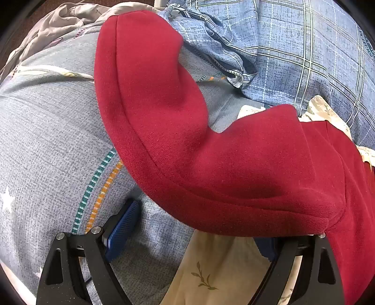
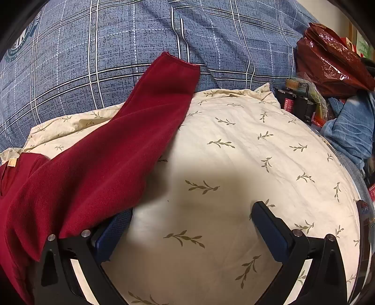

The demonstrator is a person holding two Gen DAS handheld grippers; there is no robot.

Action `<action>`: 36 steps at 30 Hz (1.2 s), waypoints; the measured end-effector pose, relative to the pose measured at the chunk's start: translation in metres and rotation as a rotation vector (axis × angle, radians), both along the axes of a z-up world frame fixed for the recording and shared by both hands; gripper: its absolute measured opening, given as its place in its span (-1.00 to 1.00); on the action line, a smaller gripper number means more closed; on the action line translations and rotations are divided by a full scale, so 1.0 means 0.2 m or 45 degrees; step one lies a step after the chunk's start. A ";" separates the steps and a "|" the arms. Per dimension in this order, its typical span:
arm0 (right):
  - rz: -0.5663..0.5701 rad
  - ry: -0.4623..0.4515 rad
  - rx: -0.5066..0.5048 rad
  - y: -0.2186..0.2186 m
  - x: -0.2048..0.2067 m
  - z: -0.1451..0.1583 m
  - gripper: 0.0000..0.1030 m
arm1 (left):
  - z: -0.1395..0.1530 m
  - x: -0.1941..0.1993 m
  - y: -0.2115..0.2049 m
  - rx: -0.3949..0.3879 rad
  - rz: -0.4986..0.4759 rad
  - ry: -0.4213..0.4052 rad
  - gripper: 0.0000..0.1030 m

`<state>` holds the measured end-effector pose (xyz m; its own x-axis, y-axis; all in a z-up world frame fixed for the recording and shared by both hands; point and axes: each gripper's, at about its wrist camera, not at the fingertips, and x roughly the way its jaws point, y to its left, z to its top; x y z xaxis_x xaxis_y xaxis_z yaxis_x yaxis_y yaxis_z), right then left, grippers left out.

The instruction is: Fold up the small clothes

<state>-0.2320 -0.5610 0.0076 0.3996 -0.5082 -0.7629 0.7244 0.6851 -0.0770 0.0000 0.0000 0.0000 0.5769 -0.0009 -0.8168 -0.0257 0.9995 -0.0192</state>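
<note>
on my far left, in the left wrist view, a grey bedsheet with teal and orange dashed stripes spreads under everything, a crumpled beige cloth bunched at its top edge. my left tongs stand wide apart, clamped on nothing; the blue pad of the left finger hangs over the sheet, while the right finger is mostly hidden beneath the red garment. that garment lies draped across the middle, one sleeve curving up and away toward the top, its body running off to the right over a cream leaf-print cloth. beyond it sits a blue plaid quilt. in the right wrist view, the red garment covers the left finger of my right tongs, its other sleeve reaching up onto the blue plaid quilt. these tongs are spread wide too, with only the cream leaf-print cloth between them. at the far right i see a dark red plastic bag and some blue denim.
</note>
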 end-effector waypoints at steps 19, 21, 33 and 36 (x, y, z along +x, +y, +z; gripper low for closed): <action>-0.002 -0.002 0.000 0.01 0.01 0.00 0.99 | 0.00 0.00 0.00 -0.004 0.005 0.003 0.75; -0.002 0.003 -0.002 0.01 0.01 0.01 0.99 | 0.01 -0.01 0.01 -0.016 0.010 0.008 0.75; 0.047 -0.037 0.197 0.23 -0.19 0.08 1.00 | 0.10 -0.15 0.05 -0.040 0.021 0.017 0.72; 0.125 -0.107 0.275 0.34 -0.26 0.16 1.00 | 0.17 -0.24 0.02 0.004 -0.035 -0.050 0.72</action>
<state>-0.2832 -0.4929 0.0391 0.5058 -0.2929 -0.8114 0.6513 0.7464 0.1366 -0.0475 0.0034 0.0344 0.6083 -0.0148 -0.7935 0.0025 0.9999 -0.0167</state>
